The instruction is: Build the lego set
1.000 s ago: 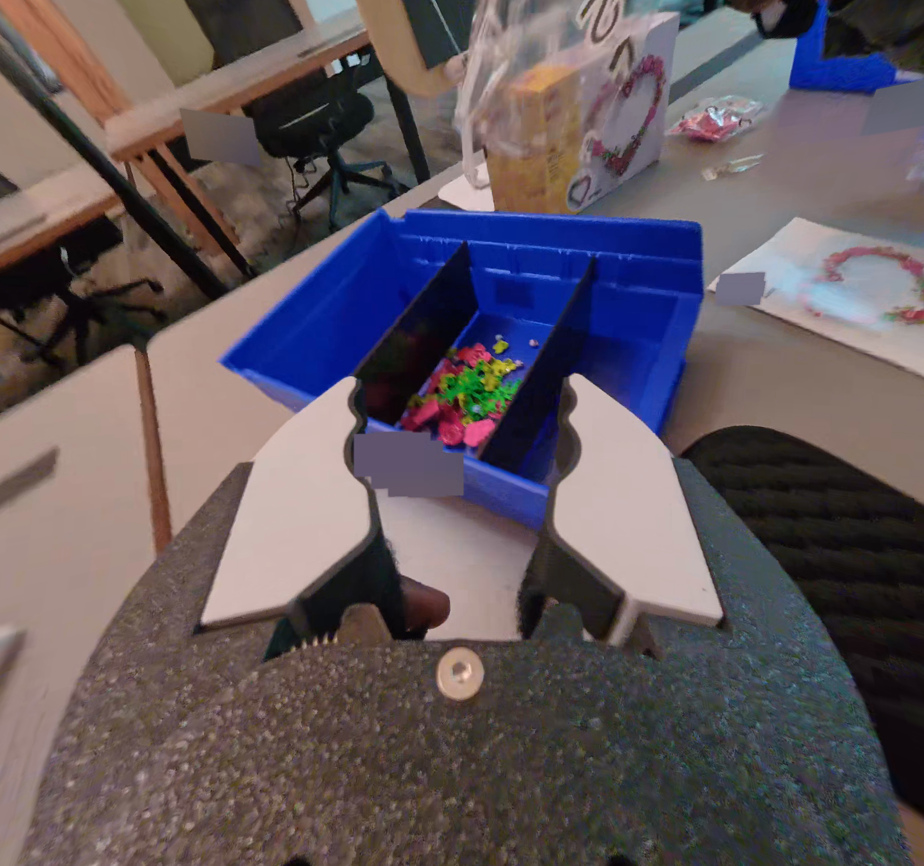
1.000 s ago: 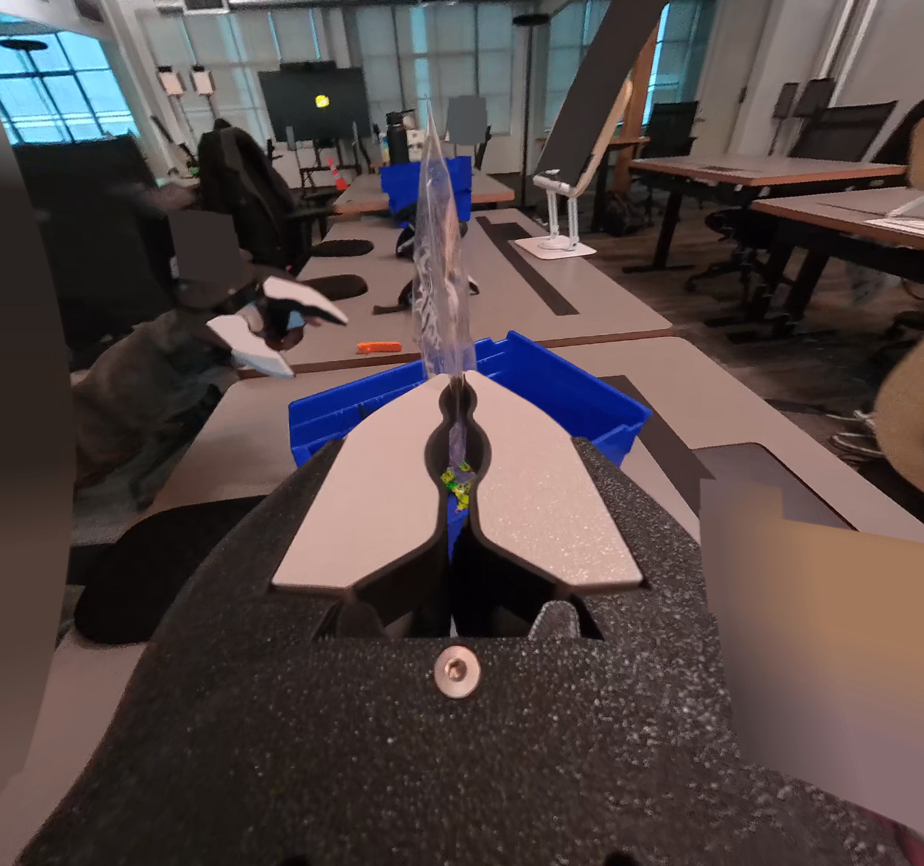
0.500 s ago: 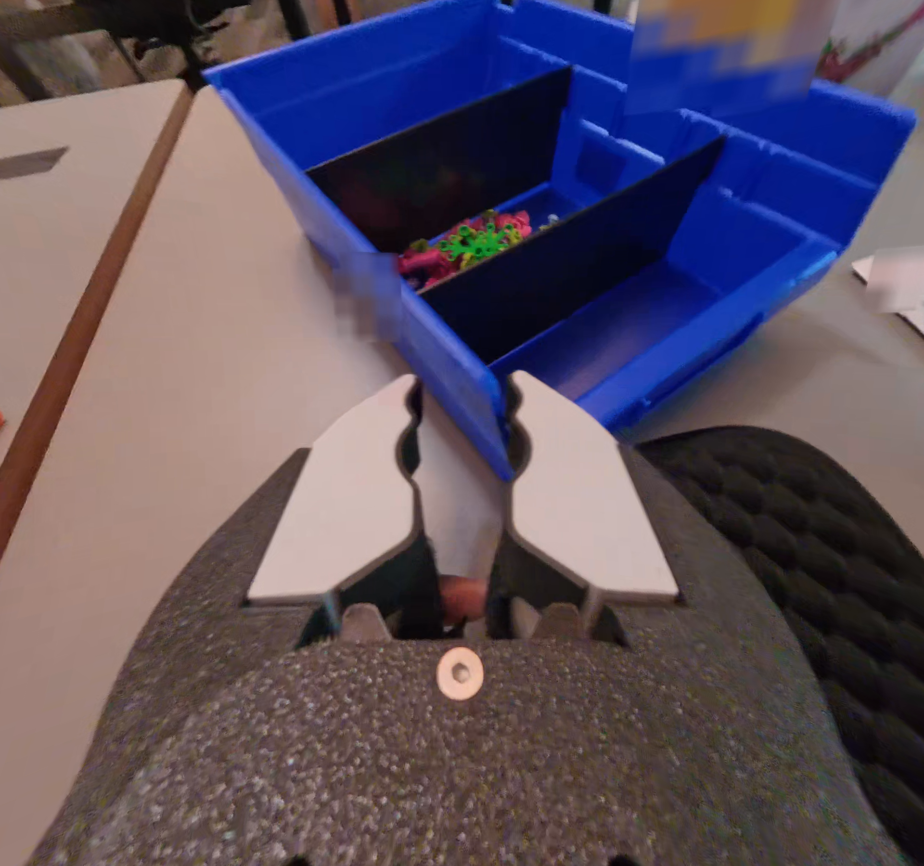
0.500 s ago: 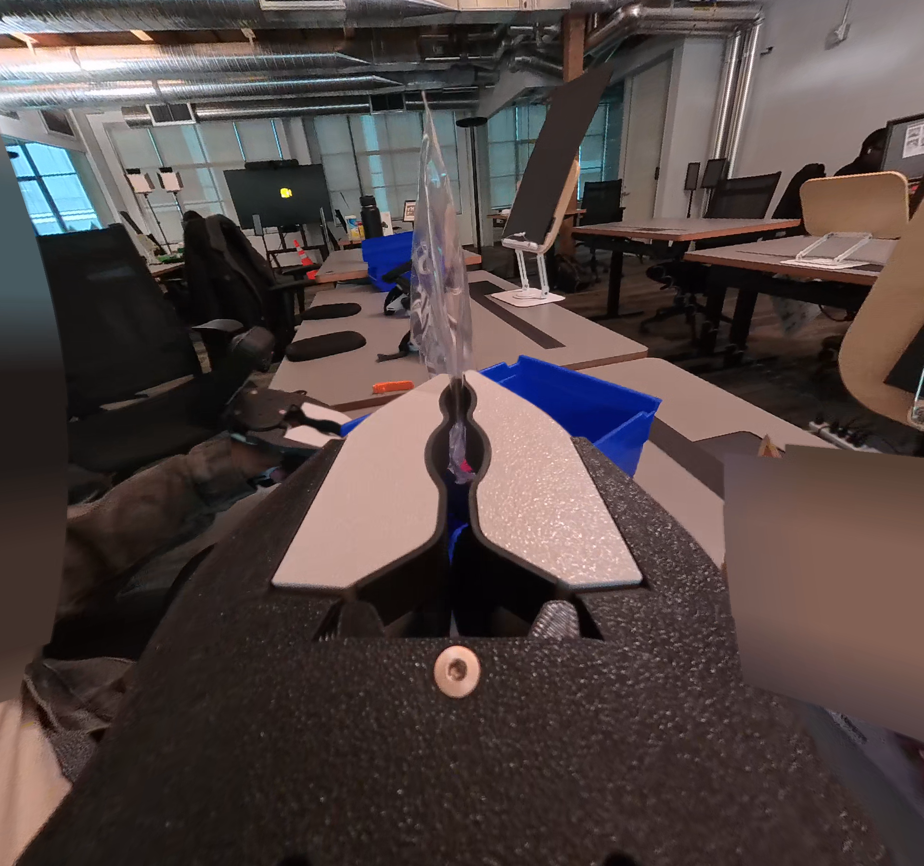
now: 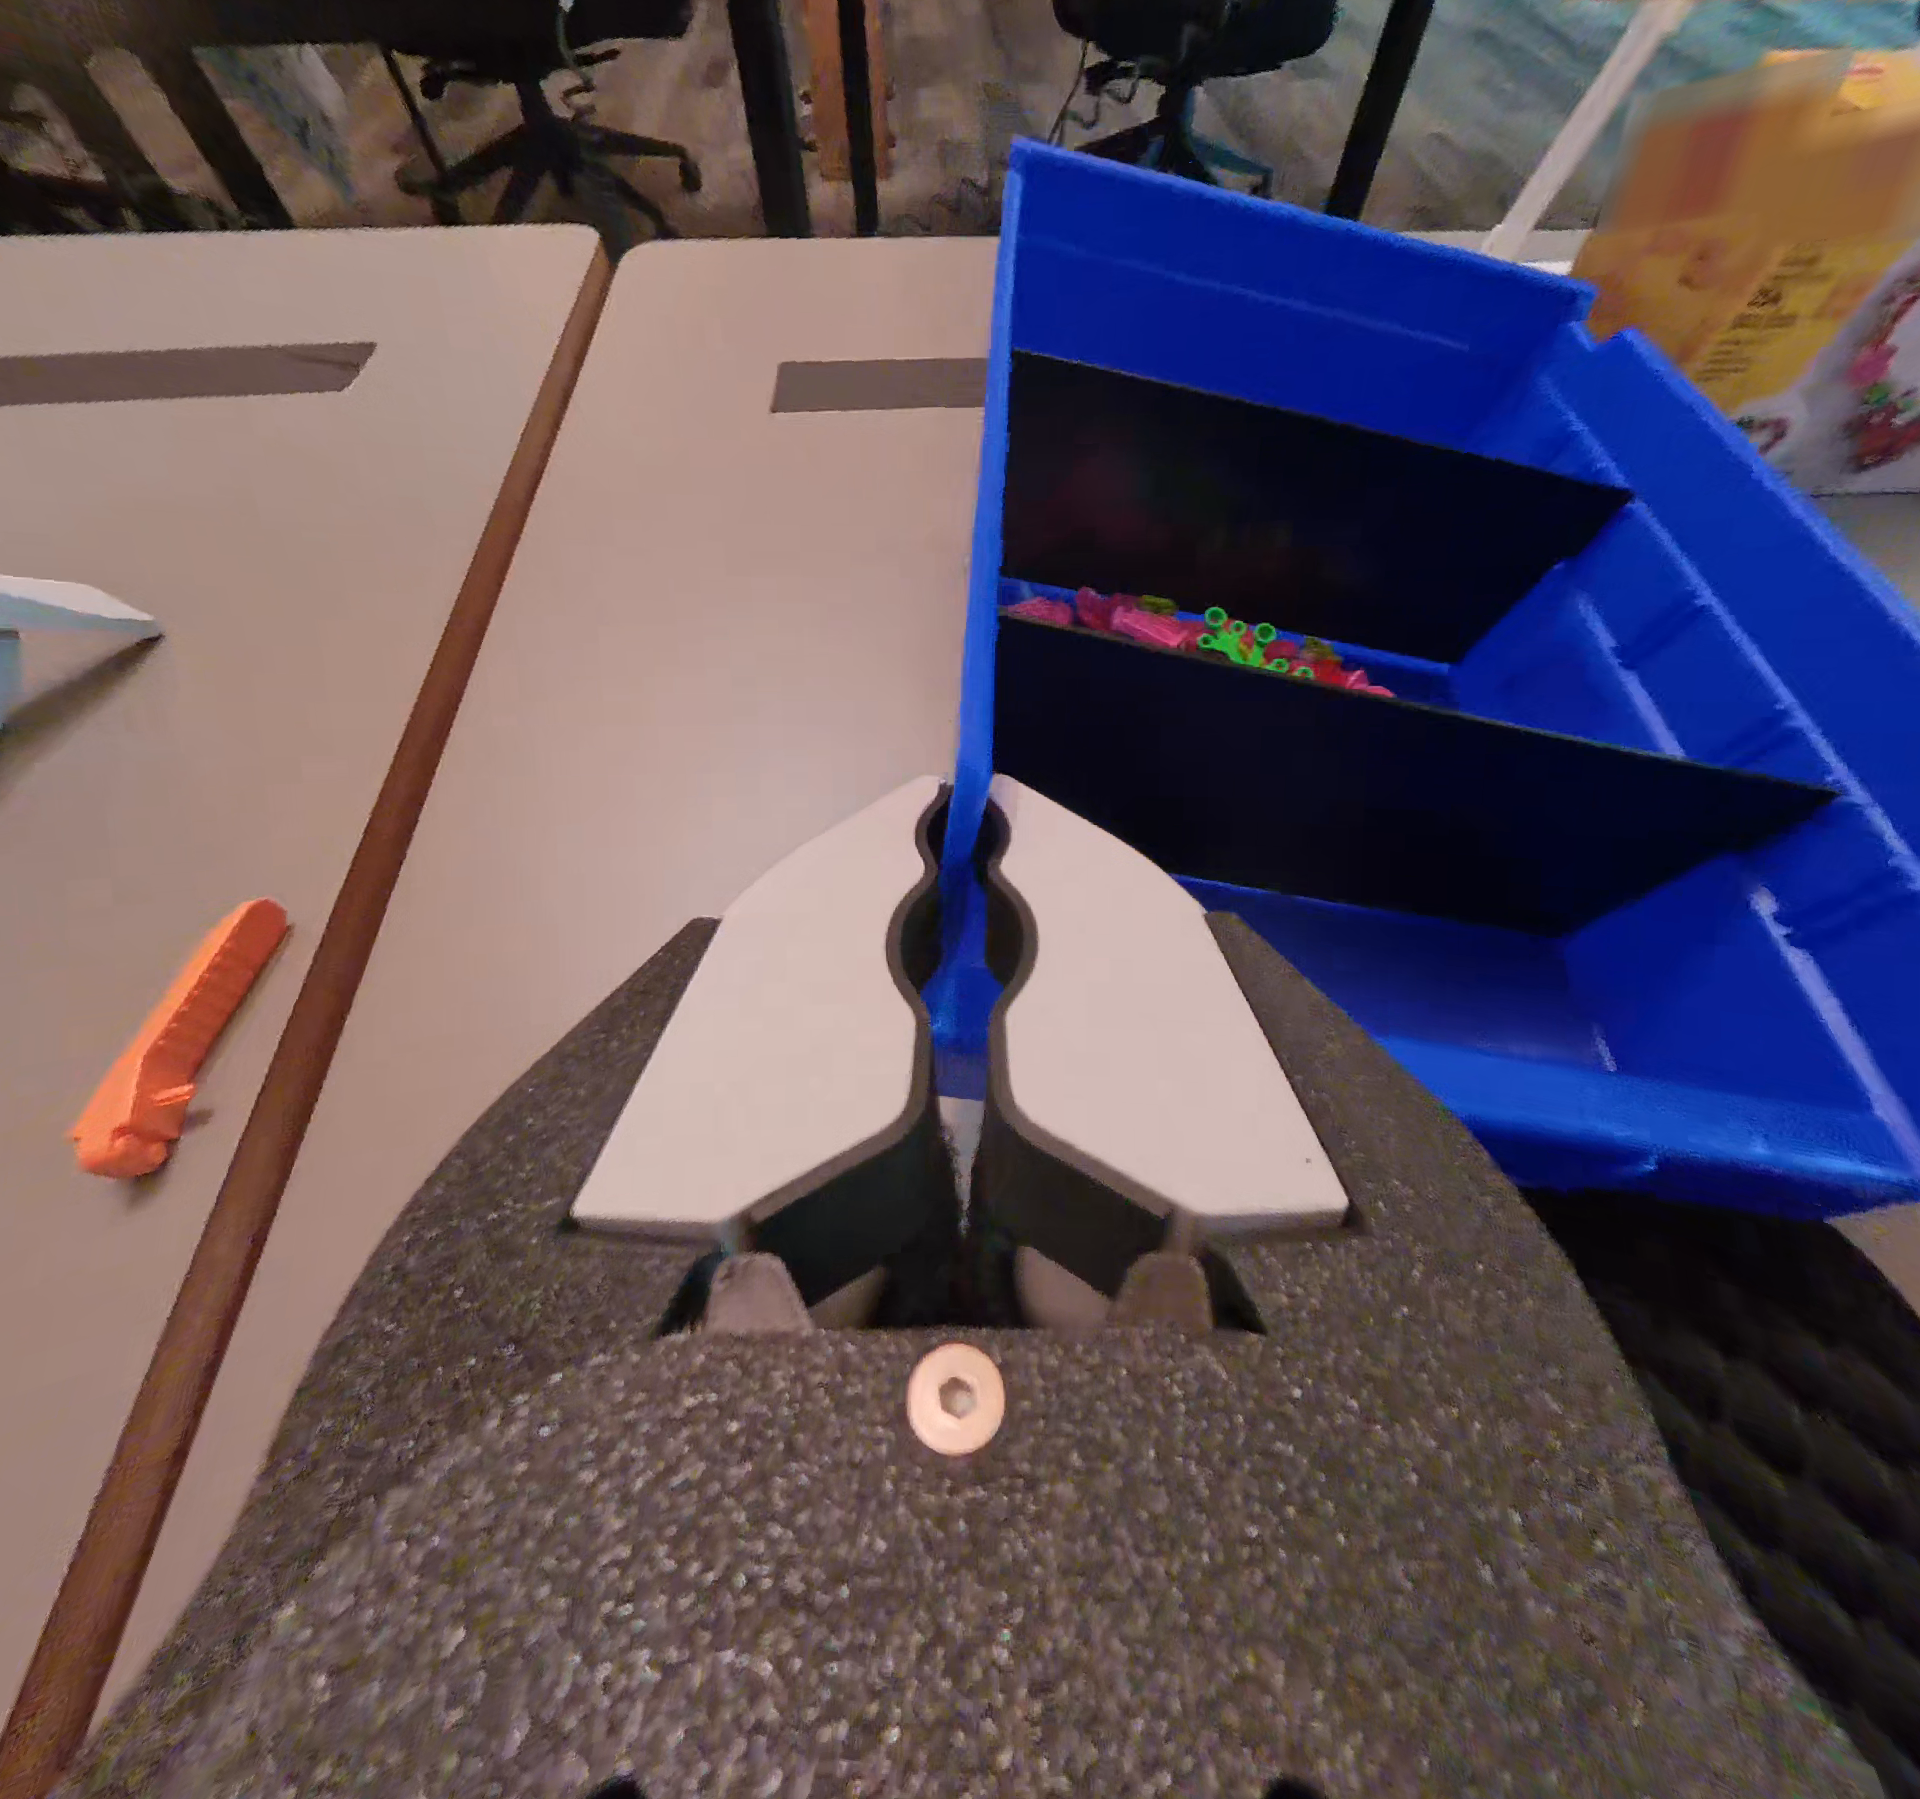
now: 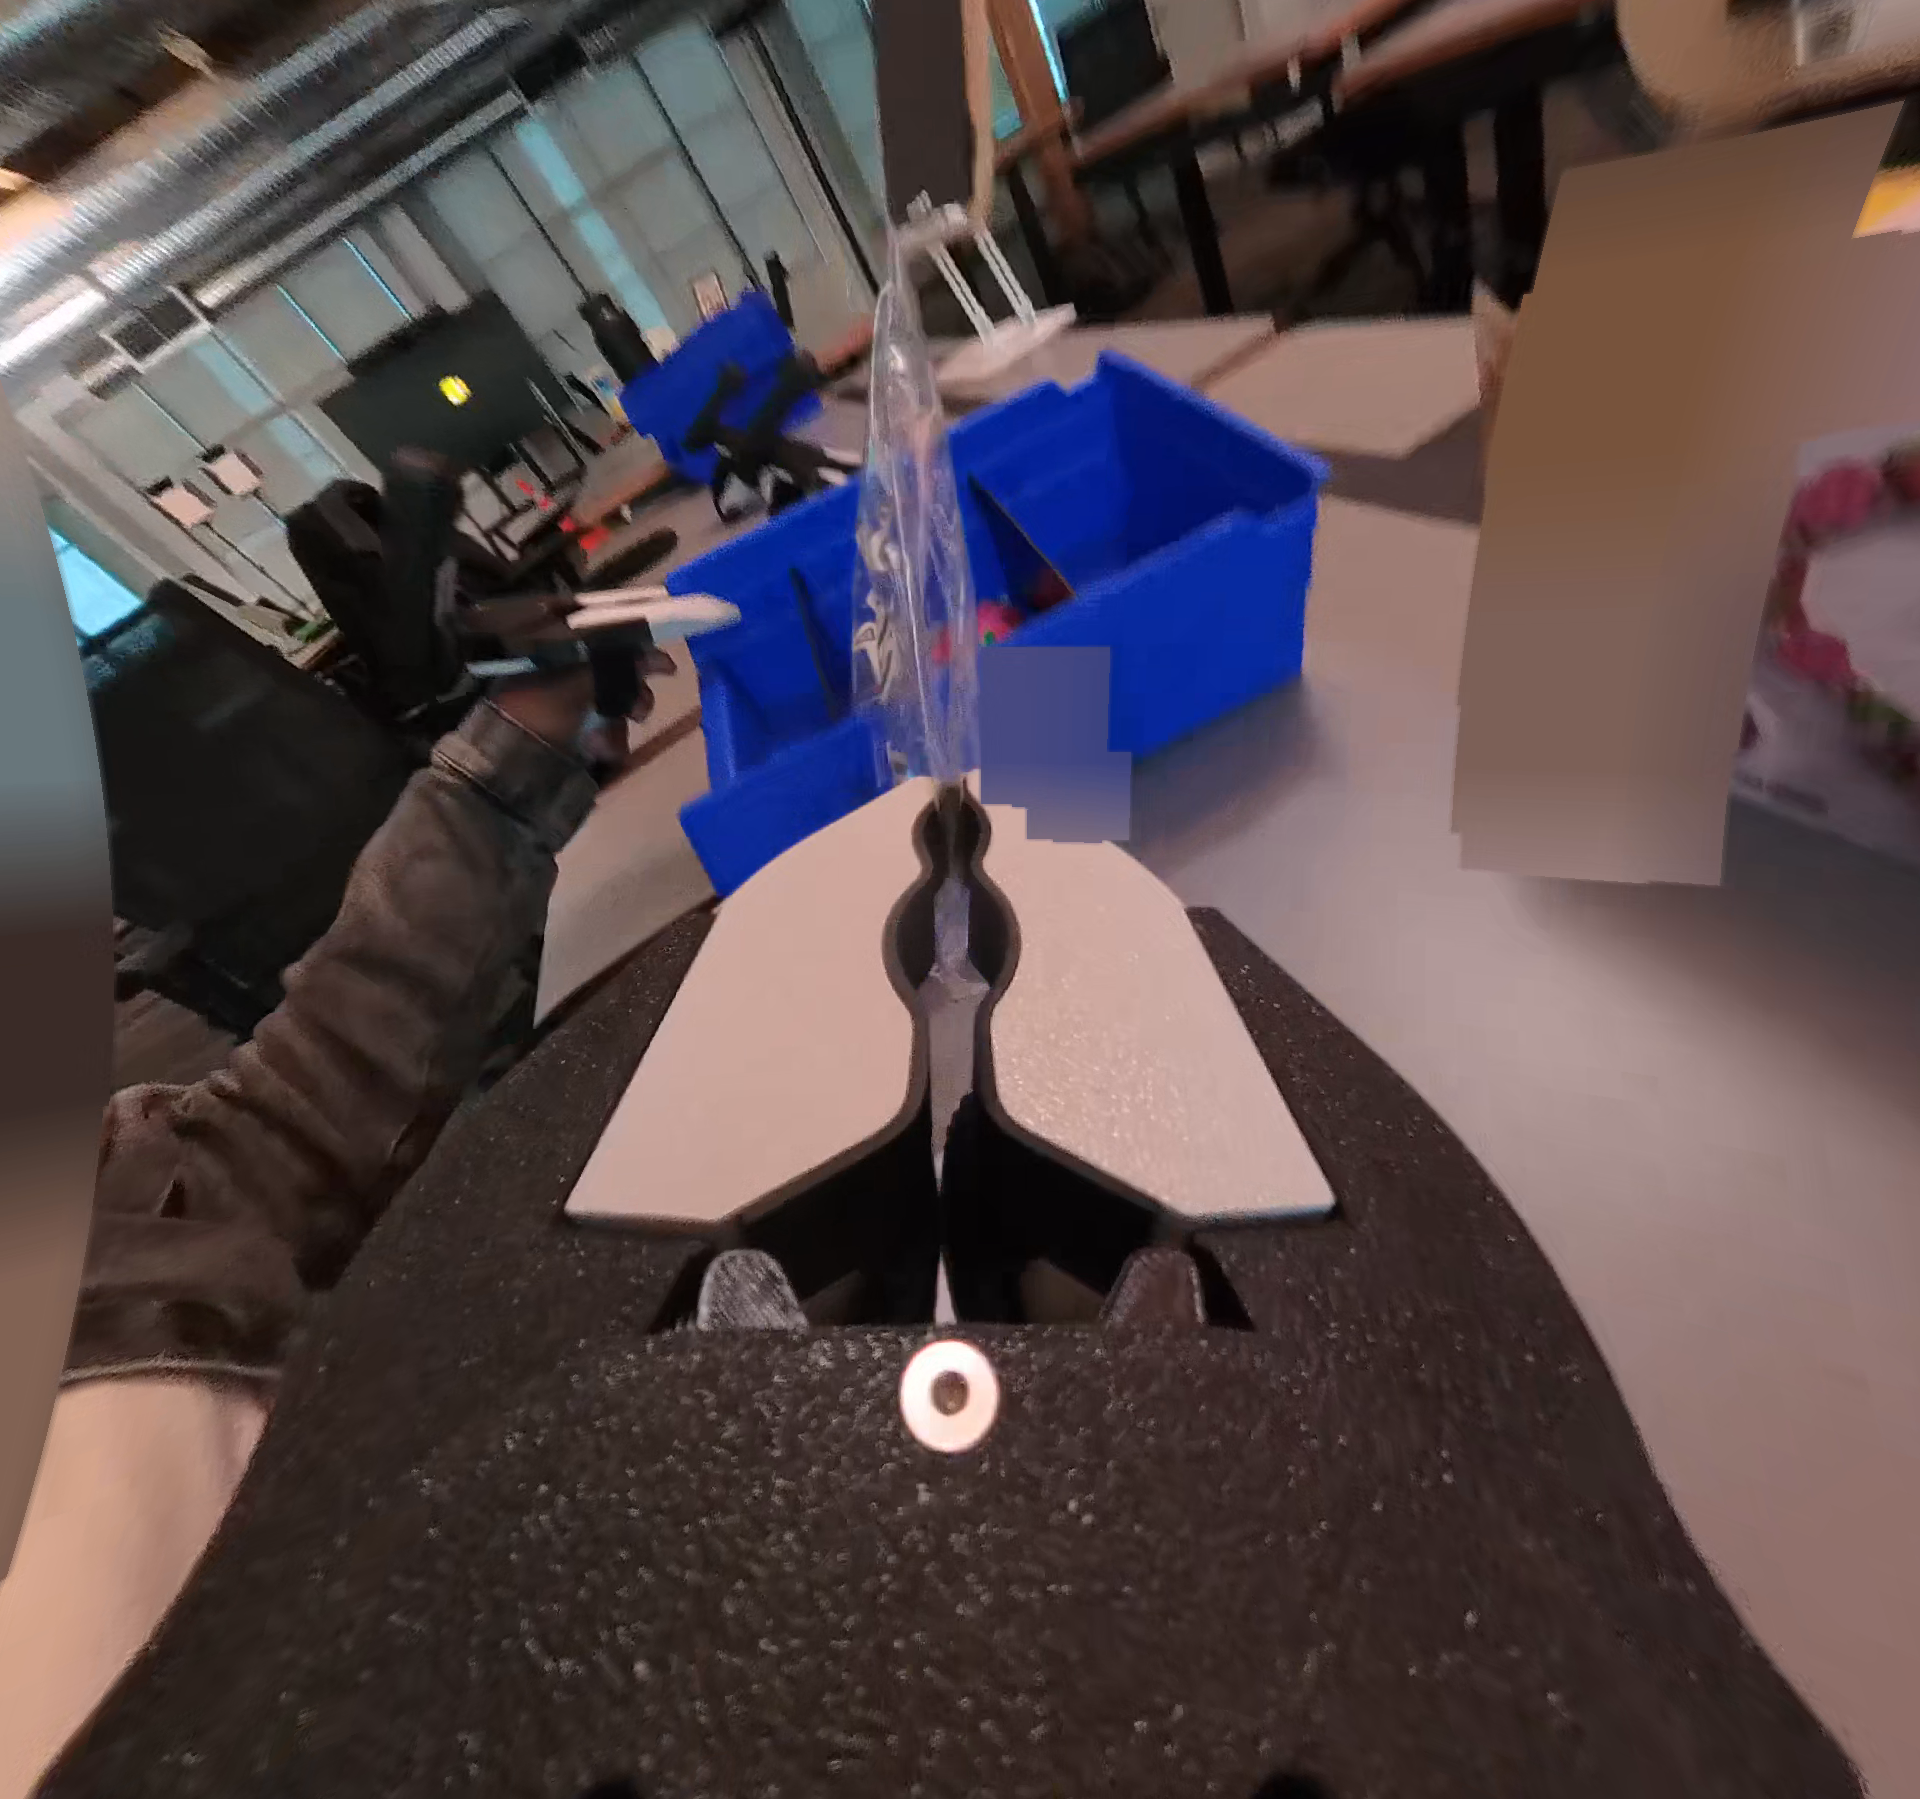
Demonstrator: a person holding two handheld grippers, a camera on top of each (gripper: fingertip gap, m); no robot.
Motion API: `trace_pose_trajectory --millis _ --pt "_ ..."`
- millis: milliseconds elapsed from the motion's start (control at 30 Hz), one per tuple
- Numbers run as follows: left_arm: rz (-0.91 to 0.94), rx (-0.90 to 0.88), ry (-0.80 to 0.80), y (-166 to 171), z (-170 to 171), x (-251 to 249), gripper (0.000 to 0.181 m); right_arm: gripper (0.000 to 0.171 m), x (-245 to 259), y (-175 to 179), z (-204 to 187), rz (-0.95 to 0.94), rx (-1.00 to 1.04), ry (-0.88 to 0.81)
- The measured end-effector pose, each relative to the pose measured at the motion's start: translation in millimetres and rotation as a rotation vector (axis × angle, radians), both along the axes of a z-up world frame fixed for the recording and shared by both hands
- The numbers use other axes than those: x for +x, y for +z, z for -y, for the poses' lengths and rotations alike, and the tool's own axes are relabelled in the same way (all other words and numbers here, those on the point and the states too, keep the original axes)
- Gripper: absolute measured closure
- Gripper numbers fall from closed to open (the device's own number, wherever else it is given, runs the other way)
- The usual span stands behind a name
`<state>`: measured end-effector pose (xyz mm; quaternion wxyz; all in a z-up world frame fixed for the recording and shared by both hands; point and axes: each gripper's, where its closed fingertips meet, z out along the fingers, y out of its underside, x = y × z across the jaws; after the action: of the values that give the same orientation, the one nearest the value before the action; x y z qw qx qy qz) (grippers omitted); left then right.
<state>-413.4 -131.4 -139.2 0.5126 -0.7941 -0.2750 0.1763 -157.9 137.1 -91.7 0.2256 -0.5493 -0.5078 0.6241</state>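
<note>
A blue bin [image 5: 1558,1053] with two black dividers stands on the grey table. Pink and green lego pieces [image 5: 1236,635] lie in its middle compartment. My left gripper [image 5: 966,799] is shut on the bin's near wall at its corner. My right gripper [image 6: 951,793] is shut on the bottom edge of a clear plastic bag [image 6: 906,544], which stands up in front of the bin [image 6: 1174,554]. The left gripper also shows in the right wrist view [image 6: 665,611], at the bin's left end, held by a sleeved arm [image 6: 416,918].
An orange tool [image 5: 182,1037] lies on the neighbouring table at the left. A yellow and white lego box [image 5: 1787,222] stands behind the bin. A black mesh pad [image 5: 1766,1437] lies at the near right. Chairs and desks stand beyond the table edge. The grippers' ends are close to 40 cm from one another.
My left gripper went from open, to closing at the bin's corner, to shut on its wall. The right gripper kept the bag and swung so the bin now shows lower and ahead.
</note>
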Motion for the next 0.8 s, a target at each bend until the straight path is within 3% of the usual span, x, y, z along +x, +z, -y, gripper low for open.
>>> trace_pose_trajectory --millis 267,433,533,567,633,700,767,800 --pt "0.151 0.152 0.111 -26 6 -16 0.178 0.171 -7 -29 2 0.099 -0.049 0.071" --pt "0.118 0.200 0.238 -37 11 -24 0.179 0.171 -11 -24 5 0.082 -0.055 0.089" --pt "0.019 0.140 0.218 -33 5 -15 0.178 0.171 -11 -23 7 0.074 -0.049 0.102" --pt "-0.022 0.134 0.185 -26 4 -8 0.173 0.171 -10 -22 8 0.071 -0.048 0.104" --pt "-0.151 0.078 0.173 -7 15 3 0.143 0.171 -8 -20 7 0.062 -0.052 0.105" --pt "-0.357 -0.047 0.075 18 18 24 0.121 0.171 -6 -18 7 0.049 -0.051 0.106" --pt "-0.535 -0.213 -0.285 29 -9 72 0.126 0.171 -5 -14 9 0.023 -0.053 0.125" --pt "-0.543 -0.350 -0.473 18 -19 95 0.137 0.171 -5 -13 10 0.018 -0.054 0.136"
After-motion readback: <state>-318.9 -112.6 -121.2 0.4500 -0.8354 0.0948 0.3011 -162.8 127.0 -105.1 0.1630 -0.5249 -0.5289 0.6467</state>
